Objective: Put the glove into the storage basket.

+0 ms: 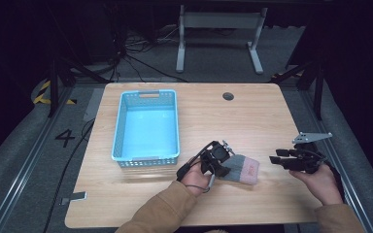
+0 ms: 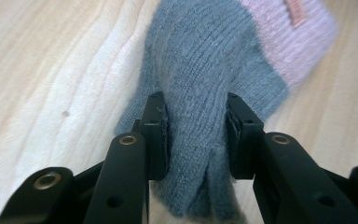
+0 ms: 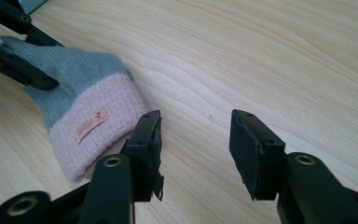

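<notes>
**Left tongs on knit glove, right tongs idle**

Blue basket (image 1: 145,127) sits empty at desk (image 1: 252,116) left. Just right of it, near the front edge, the grey-and-pink knit glove (image 1: 240,168) lies flat. Left tongs (image 2: 196,133) pinch its grey end, fabric bunched between the pads. Right tongs (image 3: 196,154) wide apart, holding nothing, just beside the pink cuff (image 3: 98,135). Judgement: glove is light, soft, floppy; it will sag and drape. The thicker ribbed cuff looks like the firmer hold.

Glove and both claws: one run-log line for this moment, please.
left claw: shut on grey-pink glove | right claw: open, beside cuff | blue basket: empty | table
</notes>
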The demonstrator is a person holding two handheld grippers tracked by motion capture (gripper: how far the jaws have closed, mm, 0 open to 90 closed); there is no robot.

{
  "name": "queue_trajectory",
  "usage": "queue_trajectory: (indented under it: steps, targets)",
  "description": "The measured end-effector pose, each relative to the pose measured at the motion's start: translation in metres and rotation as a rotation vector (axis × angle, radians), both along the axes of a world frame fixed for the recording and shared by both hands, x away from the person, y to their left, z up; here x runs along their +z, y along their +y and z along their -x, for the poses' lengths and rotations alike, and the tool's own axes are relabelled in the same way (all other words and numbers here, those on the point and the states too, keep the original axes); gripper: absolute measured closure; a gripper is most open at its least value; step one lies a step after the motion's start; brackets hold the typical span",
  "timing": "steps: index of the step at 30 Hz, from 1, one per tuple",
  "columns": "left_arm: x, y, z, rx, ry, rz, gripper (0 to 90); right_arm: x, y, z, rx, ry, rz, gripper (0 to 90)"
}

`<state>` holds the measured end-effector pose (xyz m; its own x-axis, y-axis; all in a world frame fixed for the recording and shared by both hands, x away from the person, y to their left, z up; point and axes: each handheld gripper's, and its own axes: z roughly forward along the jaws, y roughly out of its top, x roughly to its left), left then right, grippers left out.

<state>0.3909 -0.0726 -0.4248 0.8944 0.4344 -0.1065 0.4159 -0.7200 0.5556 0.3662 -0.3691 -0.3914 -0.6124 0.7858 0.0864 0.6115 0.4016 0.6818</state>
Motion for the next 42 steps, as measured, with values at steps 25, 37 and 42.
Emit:
queue_trajectory:
  steps: [25, 37, 42]
  targets:
    - [0.077, 0.084, 0.013, 0.068, -0.088, 0.134, 65.8, -0.010, 0.020, -0.022, 0.076, -0.003, -0.031, 54.8]
    - [0.093, 0.124, 0.002, 0.106, -0.104, 0.152, 65.8, -0.016, 0.023, -0.029, 0.071, 0.015, -0.030, 54.5]
    - [0.100, 0.145, -0.007, 0.136, -0.090, 0.173, 65.7, -0.017, 0.024, -0.031, 0.067, 0.020, -0.035, 54.2]
